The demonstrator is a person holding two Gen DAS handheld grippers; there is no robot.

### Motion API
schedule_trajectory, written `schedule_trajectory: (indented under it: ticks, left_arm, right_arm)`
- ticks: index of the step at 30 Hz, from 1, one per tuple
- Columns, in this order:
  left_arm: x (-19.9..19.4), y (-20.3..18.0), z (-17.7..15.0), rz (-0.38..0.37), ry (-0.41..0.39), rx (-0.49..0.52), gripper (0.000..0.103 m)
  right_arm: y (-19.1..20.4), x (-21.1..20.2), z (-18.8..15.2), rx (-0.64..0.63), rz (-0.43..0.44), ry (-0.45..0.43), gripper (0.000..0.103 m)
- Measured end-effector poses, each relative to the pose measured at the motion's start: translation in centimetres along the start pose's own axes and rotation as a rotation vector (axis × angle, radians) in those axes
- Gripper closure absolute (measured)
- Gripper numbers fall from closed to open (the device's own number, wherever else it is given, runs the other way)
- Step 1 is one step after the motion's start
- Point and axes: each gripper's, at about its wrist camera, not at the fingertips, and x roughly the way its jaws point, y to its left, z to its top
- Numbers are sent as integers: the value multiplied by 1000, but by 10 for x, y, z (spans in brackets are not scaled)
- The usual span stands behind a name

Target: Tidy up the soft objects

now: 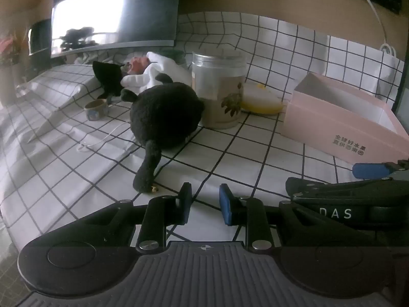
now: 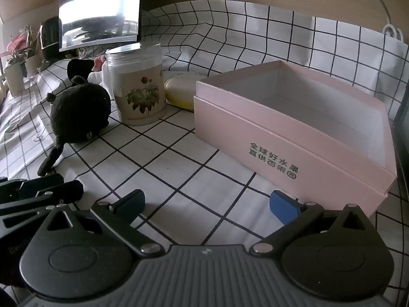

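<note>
White cloth with a black grid covers the table and runs up the back wall; a tan wall sits above it, with a dark monitor at far left reflecting a bright window. Potted plants stand far left of the right gripper.

Left gripper – jaws narrowly apart, nothing between them, bare cloth under the tips. Right gripper – jaws spread wide, empty, also over bare cloth.

Black plush toy lies ahead and slightly left of the left gripper, its tail trailing toward the fingers, not touching. Behind it are a white soft item and another black soft piece, bunched together. A clear jar with a flower label stands just beside the plush, ahead-left of the right gripper, between plush and box. A yellow-rimmed round sponge sits behind, between jar and box. A small tape roll is farther left.

Open pink box ahead-right of the right gripper, empty inside; green Chinese print on its front wall. "DAS" is readable on the right gripper's body in the left view. A white cable hangs down the wall at right.
</note>
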Motion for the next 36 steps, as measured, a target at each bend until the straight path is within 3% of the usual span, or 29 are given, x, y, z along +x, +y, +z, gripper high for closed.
schedule_trajectory:
  ticks: [36]
  left_arm:
    - [-1,4,0,-8,-6,-18,76]
  right_arm:
    - [-1,0,0,4,4,1,0]
